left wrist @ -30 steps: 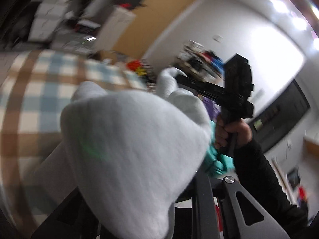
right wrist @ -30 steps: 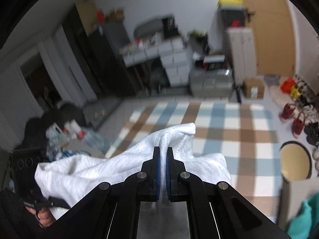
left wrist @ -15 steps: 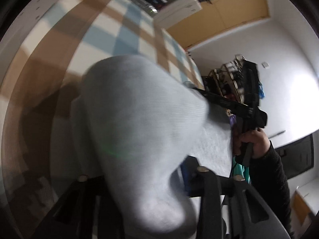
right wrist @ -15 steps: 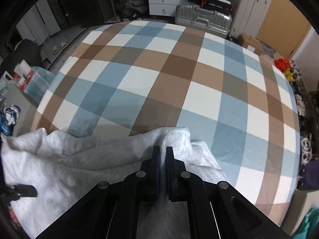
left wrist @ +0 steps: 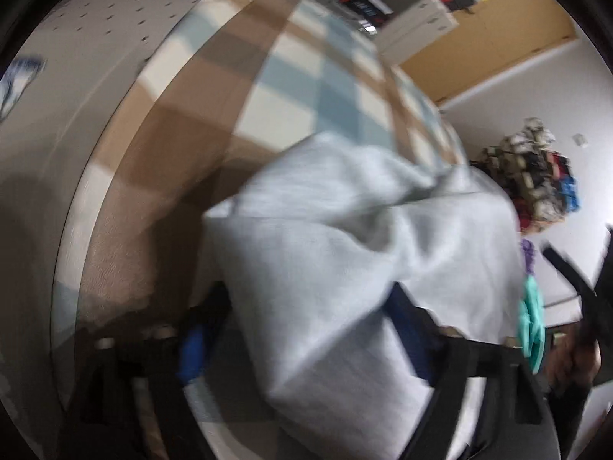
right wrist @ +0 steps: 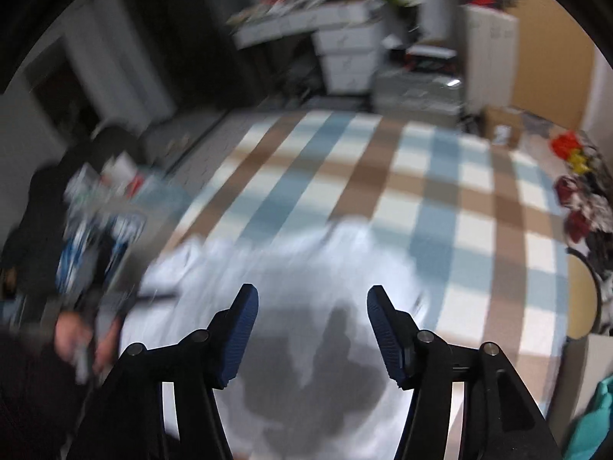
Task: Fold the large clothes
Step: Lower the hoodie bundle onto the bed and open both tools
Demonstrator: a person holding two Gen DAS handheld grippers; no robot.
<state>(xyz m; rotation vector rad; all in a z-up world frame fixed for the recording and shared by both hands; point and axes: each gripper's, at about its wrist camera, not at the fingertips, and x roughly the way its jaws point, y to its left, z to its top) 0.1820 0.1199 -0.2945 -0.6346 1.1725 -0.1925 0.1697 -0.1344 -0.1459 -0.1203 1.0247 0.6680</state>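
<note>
A large white garment (right wrist: 306, 260) lies bunched on the checked blanket (right wrist: 421, 176). My right gripper (right wrist: 312, 299) hovers above it. Its jaws are opening and nothing is between its blue pads (right wrist: 237, 329). In the left wrist view the garment (left wrist: 345, 230) fills the middle and drapes loosely between the fingers of my left gripper (left wrist: 299, 326). Those jaws are opening wide and their pads do not press the cloth. The other hand and its black gripper (left wrist: 574, 280) show blurred at the right edge.
The blanket (left wrist: 287, 76) ends at a grey floor mat (left wrist: 95, 76) on the left. Beyond its far edge stand a silver suitcase (right wrist: 417, 92), white drawers (right wrist: 345, 57) and a wardrobe (right wrist: 490, 57). Shoes (right wrist: 582, 199), a round stool (right wrist: 582, 299) and teal cloth (right wrist: 590, 421) lie at the right.
Both grippers were shut on the garment and now stand apart. The garment has sunk from the air onto the blanket. The right view has tilted up from the blanket.
</note>
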